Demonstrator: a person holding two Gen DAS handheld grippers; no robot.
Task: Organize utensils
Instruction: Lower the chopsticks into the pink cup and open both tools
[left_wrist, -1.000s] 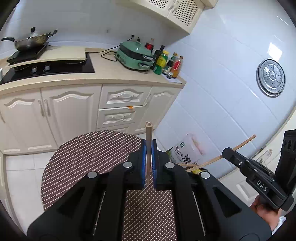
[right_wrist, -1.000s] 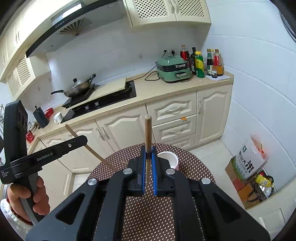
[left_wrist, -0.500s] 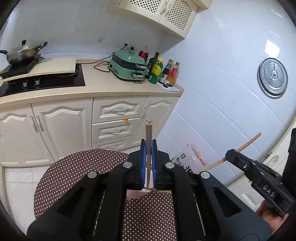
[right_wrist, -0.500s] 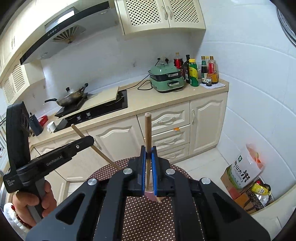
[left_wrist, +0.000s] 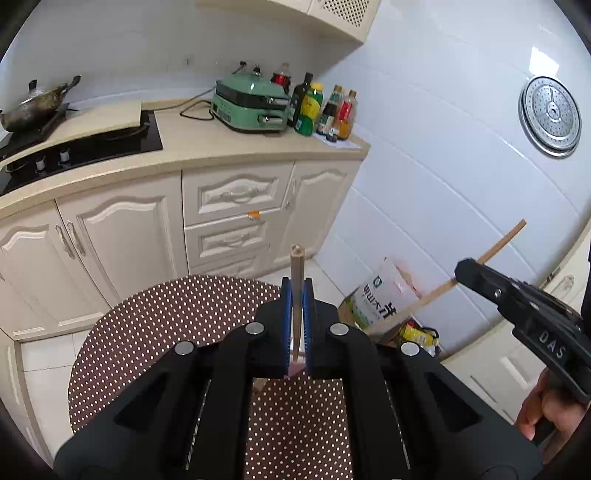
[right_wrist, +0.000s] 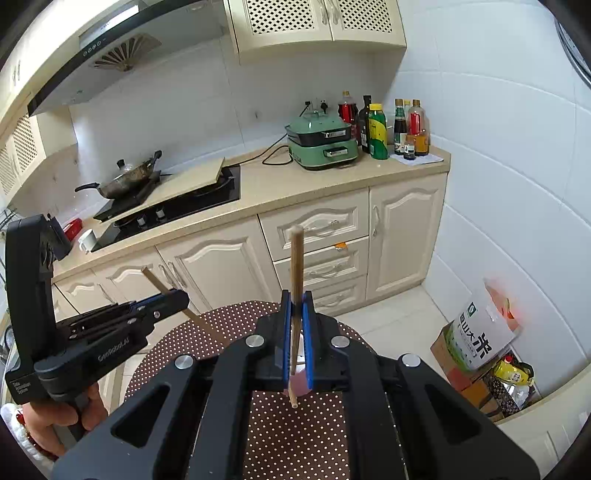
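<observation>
Wooden chopstick (left_wrist: 296, 291) pinched in left tool (left_wrist: 296, 325); second chopstick (right_wrist: 296, 280) pinched in right tool (right_wrist: 296, 328), above dotted table (right_wrist: 229, 328).

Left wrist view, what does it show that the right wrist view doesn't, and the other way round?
Only the left wrist view shows the round metal steamer plate on the wall and the right tool seen from outside. Only the right wrist view shows the range hood, the white mug and the left tool from outside. Both show a chopstick clamped in each tool, the dotted table, green cooker and wok.
</observation>
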